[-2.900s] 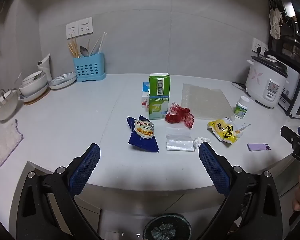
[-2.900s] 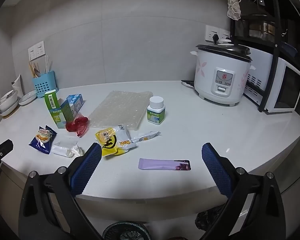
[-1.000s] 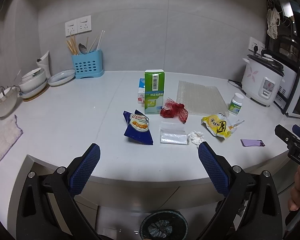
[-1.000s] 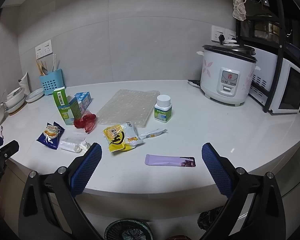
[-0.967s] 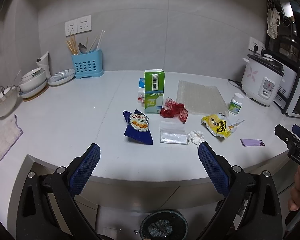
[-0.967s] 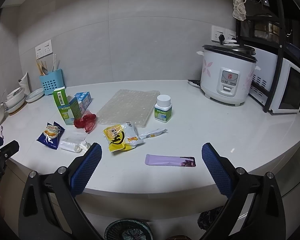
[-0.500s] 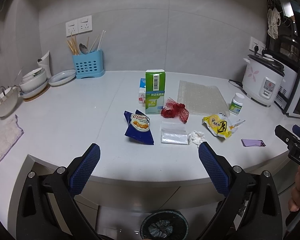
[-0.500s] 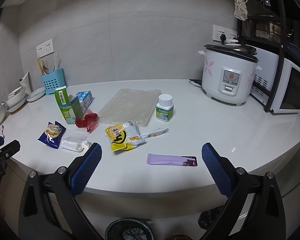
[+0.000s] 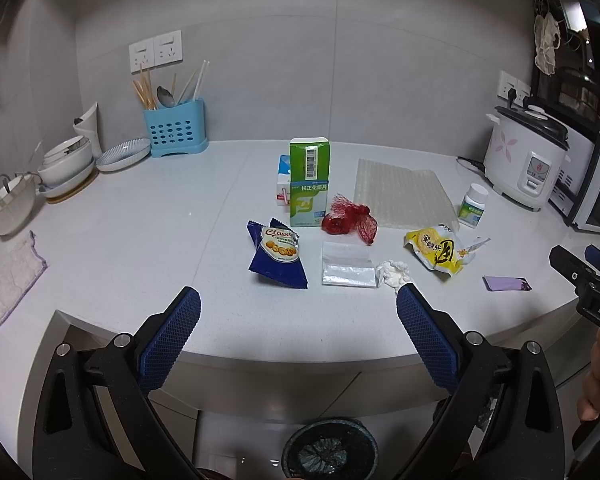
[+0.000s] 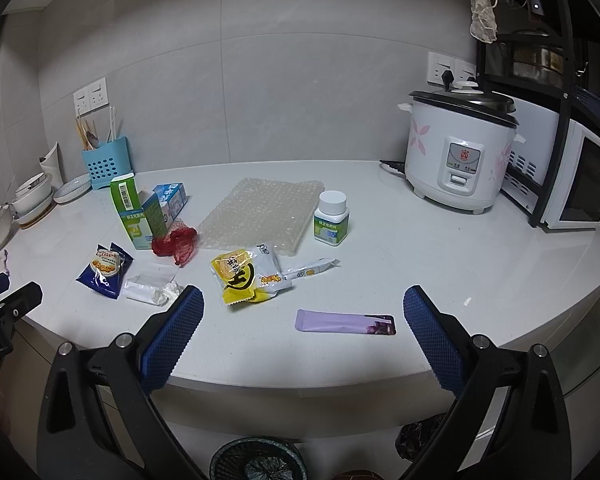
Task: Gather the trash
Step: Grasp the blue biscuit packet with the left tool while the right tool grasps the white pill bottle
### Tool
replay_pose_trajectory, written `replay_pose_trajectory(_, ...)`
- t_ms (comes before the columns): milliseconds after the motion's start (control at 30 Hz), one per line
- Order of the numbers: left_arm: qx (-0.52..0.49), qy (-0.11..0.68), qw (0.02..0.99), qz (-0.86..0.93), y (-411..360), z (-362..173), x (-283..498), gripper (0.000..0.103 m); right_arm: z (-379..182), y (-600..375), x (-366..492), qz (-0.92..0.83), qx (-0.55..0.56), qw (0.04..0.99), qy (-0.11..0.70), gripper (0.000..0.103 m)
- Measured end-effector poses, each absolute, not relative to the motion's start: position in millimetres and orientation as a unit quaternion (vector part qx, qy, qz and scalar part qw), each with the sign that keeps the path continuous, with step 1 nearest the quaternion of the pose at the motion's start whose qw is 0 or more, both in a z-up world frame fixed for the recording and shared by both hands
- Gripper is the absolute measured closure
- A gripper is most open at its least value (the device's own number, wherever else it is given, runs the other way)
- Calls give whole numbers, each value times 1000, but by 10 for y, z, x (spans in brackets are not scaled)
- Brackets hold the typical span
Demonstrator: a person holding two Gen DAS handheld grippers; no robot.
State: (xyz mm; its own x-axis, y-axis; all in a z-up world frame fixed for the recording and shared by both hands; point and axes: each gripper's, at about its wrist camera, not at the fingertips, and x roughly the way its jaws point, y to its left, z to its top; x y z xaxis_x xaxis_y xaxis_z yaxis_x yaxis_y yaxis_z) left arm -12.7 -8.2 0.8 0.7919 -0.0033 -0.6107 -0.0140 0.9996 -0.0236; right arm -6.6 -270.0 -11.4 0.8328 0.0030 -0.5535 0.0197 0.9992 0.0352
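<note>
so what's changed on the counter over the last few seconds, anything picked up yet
Nothing has been picked up. Both the left gripper and the right gripper stay open and empty; their views only shifted slightly, as if drawn back a little from the white counter. The blue snack bag, red mesh net, yellow wrapper and purple sachet lie where they were.

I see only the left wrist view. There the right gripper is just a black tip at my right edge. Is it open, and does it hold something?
Observer: The right gripper is open. Its fingers stand wide apart with nothing between them.
Operator: Which piece of trash lies nearest in front of it?
Observer: The purple sachet. It lies flat near the counter edge, in line with the gap between the fingers and closer to the right one.
</note>
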Motion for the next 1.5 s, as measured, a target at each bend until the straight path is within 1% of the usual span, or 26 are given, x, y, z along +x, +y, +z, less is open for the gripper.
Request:
replay_pose_trajectory(300, -16, 331, 944, 5, -50, -45, 20, 7, -114, -2680, 96, -3, 17, 955, 297, 7)
replay_pose_trajectory(667, -18, 370, 929, 26, 101, -284, 734, 7, -211, -2862, 983, 10, 25, 937, 348, 7)
replay_pose_trajectory(1000, -11, 414, 909, 39, 153, -615, 1369, 7, -437, -3028, 1817, 1, 27, 917, 397, 7)
replay_pose_trajectory(1167, -9, 427, 903, 41, 161, -738, 1574, 8, -617, -3106, 2158, -4, 41, 906, 422, 12)
replay_pose_trajectory(1267, -4, 436, 899, 44, 150, -806, 1665, 10, -712, -3144, 2316, -8, 54, 900, 432, 16)
replay_pose_trajectory(1367, -9, 445, 894, 42, 192, -861, 1745, 15, -779, -3151, 2422, -14, 64, 897, 437, 19)
replay_pose_trajectory(1433, -12, 451, 891, 44, 195, -885, 1769, 22, -818, -3147, 2470, -20, 69, 895, 441, 25)
replay_pose_trajectory(1500, -14, 453, 890, 45, 203, -900, 1790, 24, -847, -3134, 2512, -22, 74, 893, 443, 29)
